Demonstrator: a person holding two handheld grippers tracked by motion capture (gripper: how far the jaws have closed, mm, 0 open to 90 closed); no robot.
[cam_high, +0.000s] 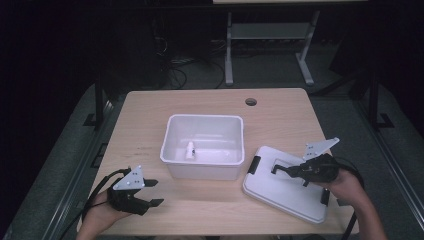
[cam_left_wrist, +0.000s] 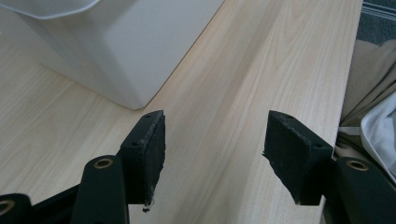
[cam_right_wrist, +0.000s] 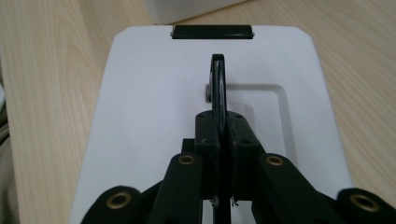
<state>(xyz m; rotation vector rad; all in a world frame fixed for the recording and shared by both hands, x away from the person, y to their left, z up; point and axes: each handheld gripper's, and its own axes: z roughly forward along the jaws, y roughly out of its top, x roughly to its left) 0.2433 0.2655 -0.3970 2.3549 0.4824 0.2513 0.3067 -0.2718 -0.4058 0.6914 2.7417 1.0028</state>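
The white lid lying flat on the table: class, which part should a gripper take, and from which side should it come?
Take the black handle at the middle of the white lid, coming from above. It stands up on edge as a thin fin, which two jaws can pinch from either side. The right gripper is shut on it this way. The lid's flat face offers nothing else to pinch.

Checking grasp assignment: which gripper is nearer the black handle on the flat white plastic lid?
Right. The right gripper is shut on the black handle; the left gripper sits across the table, beyond the white bin.
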